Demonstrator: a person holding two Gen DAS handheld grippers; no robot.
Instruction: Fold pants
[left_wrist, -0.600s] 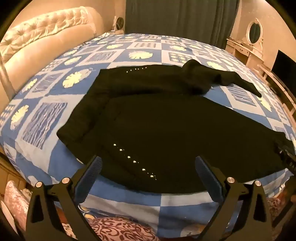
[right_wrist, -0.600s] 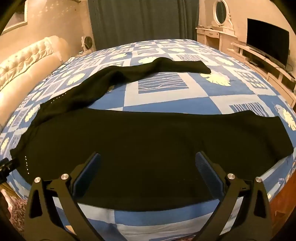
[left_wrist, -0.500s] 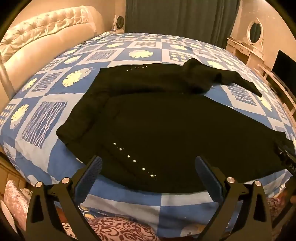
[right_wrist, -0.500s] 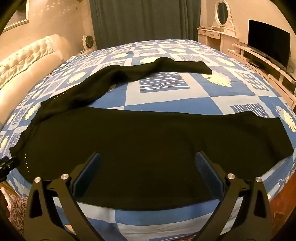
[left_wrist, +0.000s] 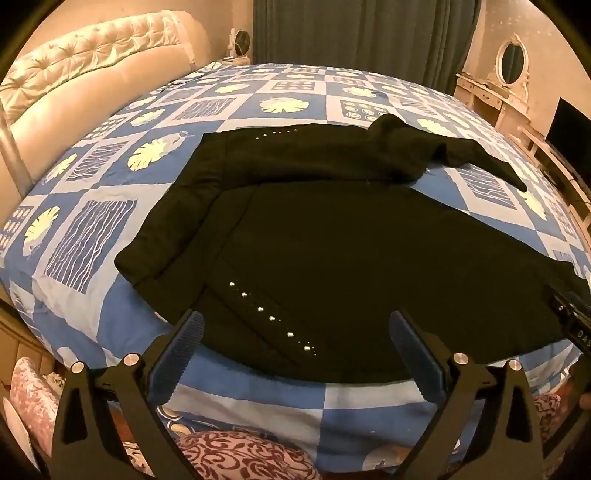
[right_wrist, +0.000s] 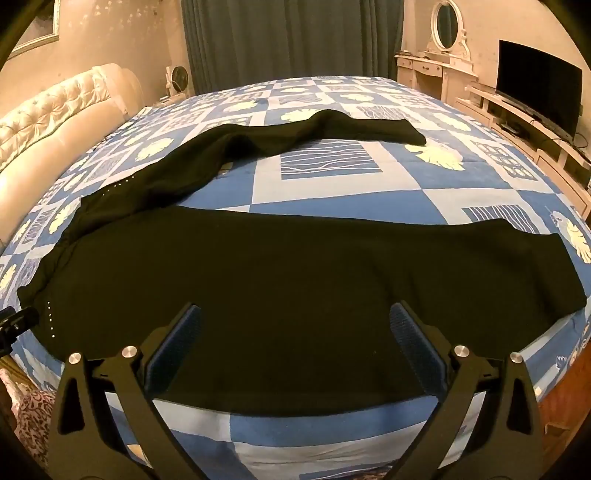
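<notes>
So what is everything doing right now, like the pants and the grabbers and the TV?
Pants: unfolded, legs spread apart on the bed.
Left gripper: open, holding nothing.
Right gripper: open, holding nothing.
Curtains: drawn shut.
TV: screen dark.
Bedspread: spread flat under the pants.

Matt black cloth pants (left_wrist: 351, 236), shiny metal studs, smooth printed cotton bedspread (left_wrist: 110, 206), glossy tufted headboard (left_wrist: 74, 74)
</notes>
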